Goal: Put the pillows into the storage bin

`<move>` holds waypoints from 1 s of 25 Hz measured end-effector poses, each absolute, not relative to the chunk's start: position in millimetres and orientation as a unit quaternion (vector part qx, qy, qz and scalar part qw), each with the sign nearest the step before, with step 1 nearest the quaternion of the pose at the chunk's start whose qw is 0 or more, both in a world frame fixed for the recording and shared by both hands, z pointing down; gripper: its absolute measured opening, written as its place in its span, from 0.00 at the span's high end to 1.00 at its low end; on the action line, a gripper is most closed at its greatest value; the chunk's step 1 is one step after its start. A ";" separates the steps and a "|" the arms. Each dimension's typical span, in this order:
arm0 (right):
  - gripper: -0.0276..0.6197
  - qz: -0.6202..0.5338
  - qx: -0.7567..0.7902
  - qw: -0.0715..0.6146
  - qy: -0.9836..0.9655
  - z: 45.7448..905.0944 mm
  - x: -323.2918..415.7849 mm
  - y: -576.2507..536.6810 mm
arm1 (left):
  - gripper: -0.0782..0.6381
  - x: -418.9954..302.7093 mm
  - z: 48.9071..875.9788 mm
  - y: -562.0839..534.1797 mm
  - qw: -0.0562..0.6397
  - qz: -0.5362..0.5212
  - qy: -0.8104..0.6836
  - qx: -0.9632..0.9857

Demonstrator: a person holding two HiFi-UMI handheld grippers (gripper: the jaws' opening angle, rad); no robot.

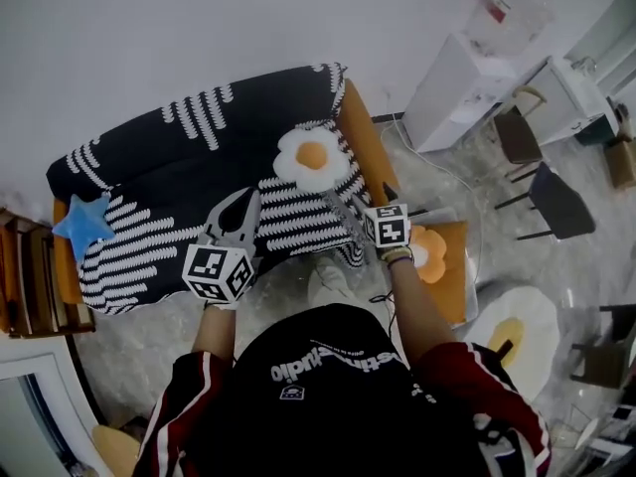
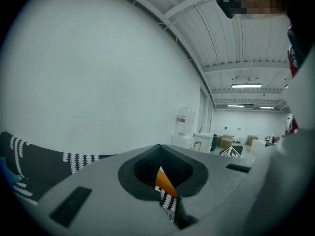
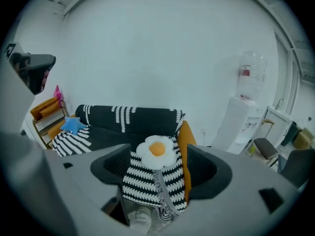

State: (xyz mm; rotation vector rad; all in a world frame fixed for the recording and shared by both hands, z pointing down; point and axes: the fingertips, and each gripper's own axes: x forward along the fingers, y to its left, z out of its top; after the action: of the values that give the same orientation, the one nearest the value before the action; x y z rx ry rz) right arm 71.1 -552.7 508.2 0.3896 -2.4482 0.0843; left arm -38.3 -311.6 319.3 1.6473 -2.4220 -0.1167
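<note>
While the person stands facing the sofa (image 1: 364,139), both claws are held out over its front edge. The left claw (image 1: 237,215) is closed on nothing: in the left gripper view its jaws meet, leaving only a thin slit through which a sliver of orange and striped cloth shows. The right claw (image 3: 158,167) is open and empty, its jaws set wide apart (the right gripper view looks straight between them at the sofa).

A black-and-white striped throw (image 1: 189,172) covers the seat and back of the sofa, with orange upholstery showing at the right arm. On the seat's right side, near that arm, lies a fried-egg pillow (image 1: 311,159), white with an orange yolk, apart from both claws. A blue star pillow (image 1: 82,223) rests at the far left end of the sofa, well apart from the egg pillow.

Just right of the right claw's marker cube, the orange storage bin (image 1: 455,288) stands on the floor, and a second egg-shaped pillow (image 1: 429,253) lies in it. Farther right on the floor sits a larger fried-egg shape (image 1: 517,336) (pillow or mat, I cannot tell).

A white water dispenser (image 1: 455,89) stands by the wall beyond the sofa's right end, dark chairs (image 1: 556,202) are near it, and a wooden shelf (image 1: 30,276) sits at the sofa's left.
</note>
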 end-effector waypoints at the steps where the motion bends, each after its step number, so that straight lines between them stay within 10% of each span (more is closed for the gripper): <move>1: 0.42 0.037 0.145 0.327 -0.933 513.0 60.3 -560.3 | 0.89 -47.1 321.4 -320.7 0.109 -0.037 -0.823 0.556; 25: 0.41 0.140 0.071 0.438 -0.885 774.9 -83.7 -675.4 | 0.89 -177.9 511.1 -469.1 0.266 0.043 -0.822 0.501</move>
State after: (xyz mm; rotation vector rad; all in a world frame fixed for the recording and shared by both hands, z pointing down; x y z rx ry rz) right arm -83.7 -675.4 774.9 0.1753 -2.2017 0.3474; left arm -177.9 -469.1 511.1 1.3544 -2.2208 0.1166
